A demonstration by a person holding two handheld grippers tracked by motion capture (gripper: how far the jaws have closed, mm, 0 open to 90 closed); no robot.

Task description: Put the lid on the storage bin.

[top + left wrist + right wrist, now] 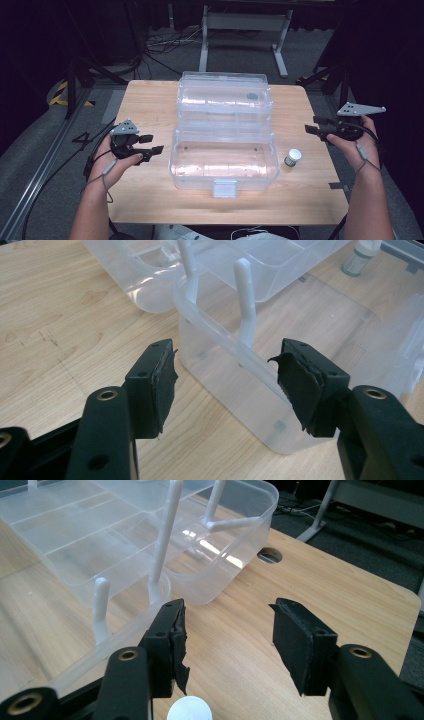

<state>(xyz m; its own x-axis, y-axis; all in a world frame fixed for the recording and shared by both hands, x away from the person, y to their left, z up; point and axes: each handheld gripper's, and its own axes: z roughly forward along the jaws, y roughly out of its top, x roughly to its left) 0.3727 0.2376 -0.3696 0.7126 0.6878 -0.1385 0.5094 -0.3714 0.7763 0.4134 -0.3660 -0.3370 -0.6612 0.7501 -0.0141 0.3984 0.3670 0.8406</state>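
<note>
Counter (150, 100): pale wood, grey floor, dark surround | clear box (224, 160) open at centre, I see small bottle (293, 157) just right of it | left claw (150, 148) and right claw (315, 125) both apart, empty | bottle label unreadable.

Glossy clear plastic box (224, 160) on a matt wood-grain table (150, 107); black fingers (155, 385) carry frayed rubbery pads.

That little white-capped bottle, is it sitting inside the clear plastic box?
No. In the high view the small bottle stands on the bare wooden table, just to the right of the open clear box.
</note>
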